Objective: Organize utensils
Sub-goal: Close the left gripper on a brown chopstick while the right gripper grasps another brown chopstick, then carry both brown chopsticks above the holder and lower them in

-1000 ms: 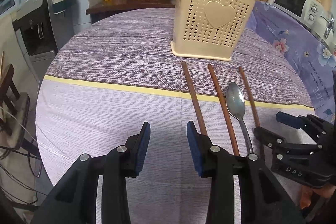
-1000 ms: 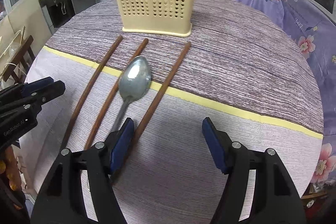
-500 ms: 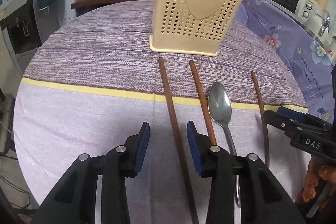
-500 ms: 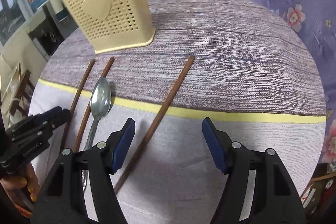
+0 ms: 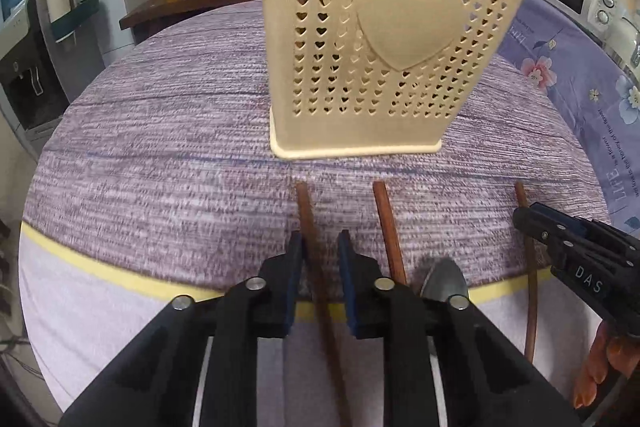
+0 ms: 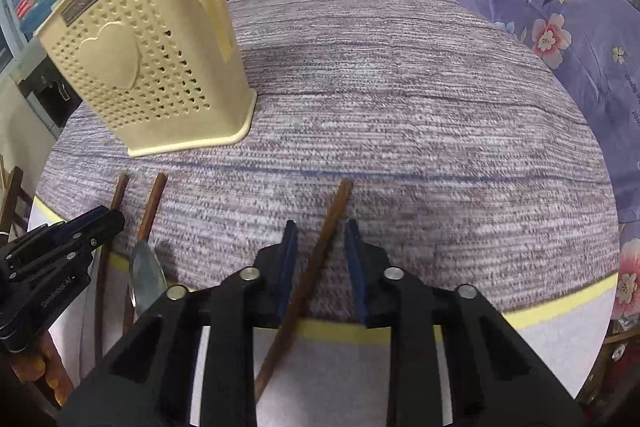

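Purple-grey woven cloth with a yellow stripe [image 5: 120, 277] covers the round table. Just before the cream perforated plastic utensil holder [image 5: 384, 43] lie three brown wooden chopsticks and a steel spoon [image 6: 146, 277]. Left gripper [image 5: 320, 259] straddles the leftmost chopstick [image 5: 308, 219], right gripper [image 6: 320, 247] the rightmost chopstick [image 6: 334, 211]; both sets of jaws stand slightly apart.
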